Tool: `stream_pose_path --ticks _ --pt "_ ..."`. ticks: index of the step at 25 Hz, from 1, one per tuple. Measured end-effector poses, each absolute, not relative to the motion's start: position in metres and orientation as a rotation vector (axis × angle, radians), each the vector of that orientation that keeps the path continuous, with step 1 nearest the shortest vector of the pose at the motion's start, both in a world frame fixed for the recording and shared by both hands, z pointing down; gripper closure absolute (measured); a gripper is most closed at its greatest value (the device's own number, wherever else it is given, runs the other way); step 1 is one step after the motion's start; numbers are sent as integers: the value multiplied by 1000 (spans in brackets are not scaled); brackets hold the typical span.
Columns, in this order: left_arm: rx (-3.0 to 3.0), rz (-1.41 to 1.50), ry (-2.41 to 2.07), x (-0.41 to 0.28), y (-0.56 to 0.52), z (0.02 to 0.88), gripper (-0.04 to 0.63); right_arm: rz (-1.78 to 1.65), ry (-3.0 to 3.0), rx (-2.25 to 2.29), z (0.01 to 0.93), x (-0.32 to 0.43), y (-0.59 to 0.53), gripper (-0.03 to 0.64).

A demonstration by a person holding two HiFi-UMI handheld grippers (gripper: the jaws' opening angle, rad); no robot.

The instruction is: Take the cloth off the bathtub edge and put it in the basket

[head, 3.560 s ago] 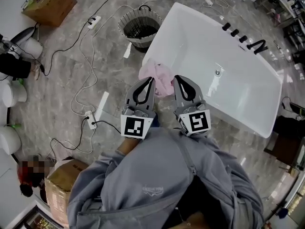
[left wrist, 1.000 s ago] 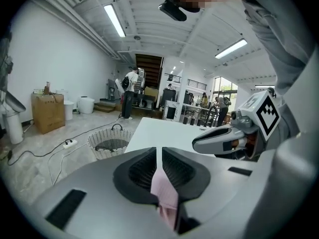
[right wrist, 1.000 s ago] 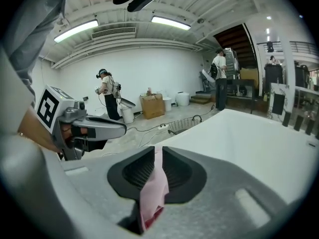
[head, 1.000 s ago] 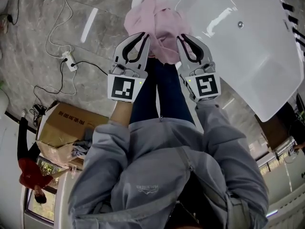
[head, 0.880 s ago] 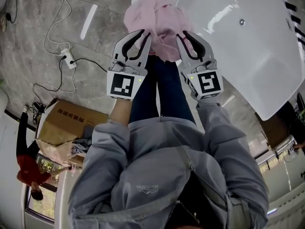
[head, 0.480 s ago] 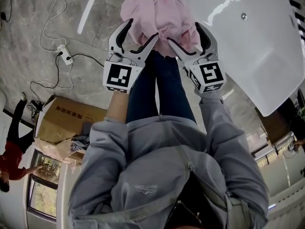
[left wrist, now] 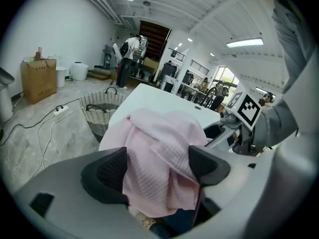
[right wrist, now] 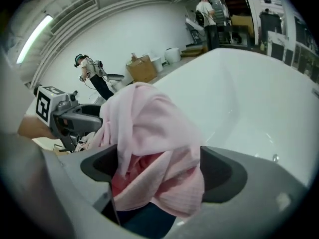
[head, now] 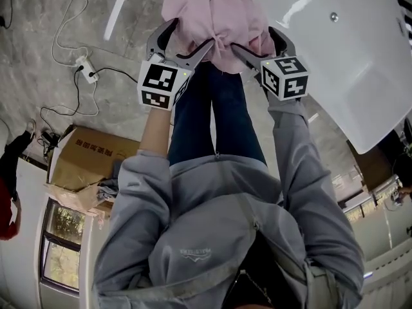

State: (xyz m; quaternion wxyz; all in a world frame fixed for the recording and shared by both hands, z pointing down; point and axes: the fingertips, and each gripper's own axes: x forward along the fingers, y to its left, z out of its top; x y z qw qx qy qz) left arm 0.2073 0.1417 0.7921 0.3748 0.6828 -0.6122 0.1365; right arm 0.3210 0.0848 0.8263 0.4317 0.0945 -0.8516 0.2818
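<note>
Bathtub [head: 347, 63]: white, filling the upper right of the head view, with its near corner carrying the load. Basket [left wrist: 102, 111]: wicker, standing on the floor [head: 58, 76] beside the tub's far end. It is showing only in the left gripper view, well apart from the work.

Cloth [head: 215, 18]: pink, waffle-textured, lying bunched in a heap over the tub's near corner. One fold is hanging down the outside toward the person's legs. Not yet lifted.

Left gripper [head: 188, 37] and right gripper [head: 256, 38]: both pointing down at the heap, side by side, one on each flank. The jaws on both have just been opening and are standing wide, released, clenching nothing. In each gripper view the cloth is sitting between the pads and bulging above them. The pads are flanking it, not pressing.

Judgement: the step in hand is taking hold.
- Each gripper is probably needing to go a little deeper, so the pads are closing on thick bunched fabric rather than one loose outer fold that could slip out.
- Closing both together should be keeping the heap in one bundle.
- Lifting straight up before swinging toward the basket should be keeping the hanging fold from dragging on the rim.
- Worth watching the pads against the hard edge under the cloth.
</note>
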Motion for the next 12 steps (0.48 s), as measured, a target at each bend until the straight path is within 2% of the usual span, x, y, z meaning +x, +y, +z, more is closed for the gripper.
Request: stream_pose_path --ticks 6,12 --pt "1685 466 -1432 217 149 820 232 686 -2026 165 850 318 96 124" --pt "1671 449 -1376 226 143 830 232 629 -2003 117 853 315 99 126"
